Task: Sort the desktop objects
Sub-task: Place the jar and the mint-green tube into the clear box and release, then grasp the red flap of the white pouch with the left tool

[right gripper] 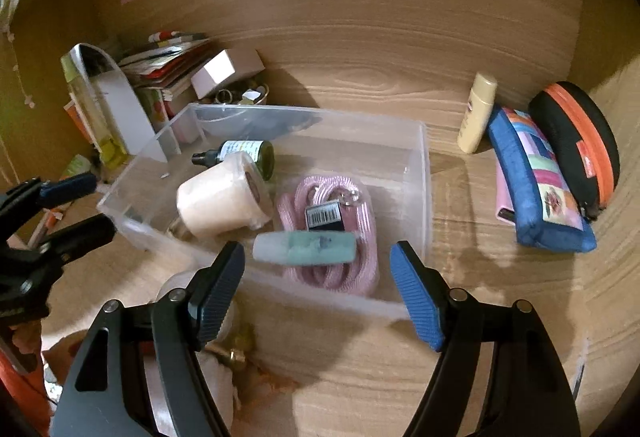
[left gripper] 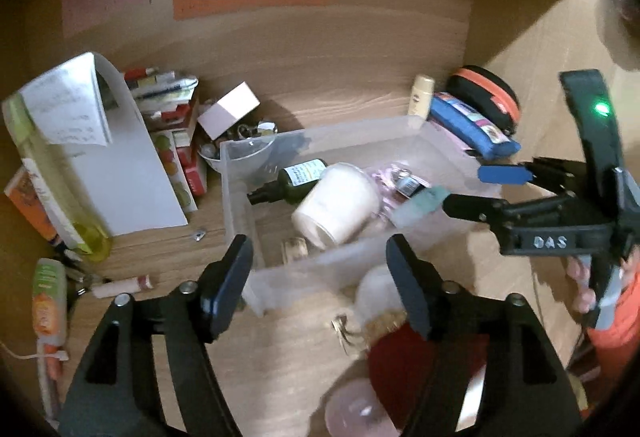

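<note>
Both grippers empty, jaws spread wide. Right gripper (right gripper: pixel 318 289) hangs over the near wall of the clear plastic bin (right gripper: pixel 424 173); a small teal-and-white tube (right gripper: pixel 306 247) sits blurred between and just ahead of its fingertips, over the bin, touching neither pad. Can't tell if it's resting on the pink cord (right gripper: pixel 360 213) or in the air. Left gripper (left gripper: pixel 320 285) is at the bin's near-left corner, nothing between its fingers.

In the bin: cream roll (right gripper: pixel 222 197) on its side, dark green bottle (right gripper: pixel 240 155) lying behind it and touching, pink cord coil with a barcode tag on top.

On the bench (right gripper: pixel 360 85) right of the bin: pale yellow bottle (right gripper: pixel 478 113) upright, blue patchwork pouch (right gripper: pixel 536 189), black-and-orange case (right gripper: pixel 576 145) leaning behind it. Left of the bin: stack of booklets (right gripper: pixel 168 65), small pink box (right gripper: pixel 224 71)
</note>
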The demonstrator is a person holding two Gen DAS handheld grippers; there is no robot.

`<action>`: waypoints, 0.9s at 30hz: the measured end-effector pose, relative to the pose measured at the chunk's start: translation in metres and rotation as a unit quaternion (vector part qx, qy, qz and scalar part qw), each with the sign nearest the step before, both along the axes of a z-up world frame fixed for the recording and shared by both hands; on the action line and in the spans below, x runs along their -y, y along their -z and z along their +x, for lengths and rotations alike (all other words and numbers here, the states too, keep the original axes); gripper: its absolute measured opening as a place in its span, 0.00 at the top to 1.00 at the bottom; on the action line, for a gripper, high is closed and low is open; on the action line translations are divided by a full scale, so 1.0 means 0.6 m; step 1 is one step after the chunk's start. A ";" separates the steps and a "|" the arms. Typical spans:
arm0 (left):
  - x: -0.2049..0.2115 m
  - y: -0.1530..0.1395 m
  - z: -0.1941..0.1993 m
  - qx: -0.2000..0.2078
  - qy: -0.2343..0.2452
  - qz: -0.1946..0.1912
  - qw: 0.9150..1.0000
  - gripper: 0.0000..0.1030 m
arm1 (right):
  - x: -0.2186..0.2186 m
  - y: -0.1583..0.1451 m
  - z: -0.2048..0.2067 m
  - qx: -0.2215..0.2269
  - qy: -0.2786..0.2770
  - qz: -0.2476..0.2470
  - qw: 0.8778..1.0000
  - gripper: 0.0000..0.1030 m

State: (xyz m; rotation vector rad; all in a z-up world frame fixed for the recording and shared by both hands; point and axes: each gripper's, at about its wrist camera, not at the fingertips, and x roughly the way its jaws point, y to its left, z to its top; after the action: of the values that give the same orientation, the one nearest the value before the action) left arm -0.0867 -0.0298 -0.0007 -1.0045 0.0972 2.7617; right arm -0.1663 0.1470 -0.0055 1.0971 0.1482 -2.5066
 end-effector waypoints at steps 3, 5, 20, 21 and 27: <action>-0.004 -0.005 0.032 -0.001 0.011 -0.001 1.000 0.27 | -0.009 0.001 0.018 -0.004 -0.001 0.005 1.000 0.29; -0.005 -0.005 0.048 0.002 0.017 0.001 1.000 0.26 | -0.012 -0.002 0.032 -0.019 0.001 0.016 1.000 0.27; -0.052 0.040 0.098 0.049 0.045 -0.005 0.998 0.22 | -0.063 0.014 0.136 -0.015 -0.014 0.015 1.000 0.24; -0.057 0.043 0.093 0.051 0.046 -0.007 0.998 0.22 | -0.067 0.019 0.140 -0.011 -0.013 0.014 1.000 0.24; -0.073 0.054 0.053 0.060 0.040 -0.011 0.997 0.47 | -0.081 0.052 0.170 0.024 -0.035 -0.002 0.999 0.24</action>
State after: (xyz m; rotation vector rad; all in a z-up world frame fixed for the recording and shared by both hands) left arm -0.0548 0.0137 -0.0329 -1.1442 0.1457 2.6269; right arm -0.0644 0.1958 -0.0365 1.1307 0.1650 -2.4155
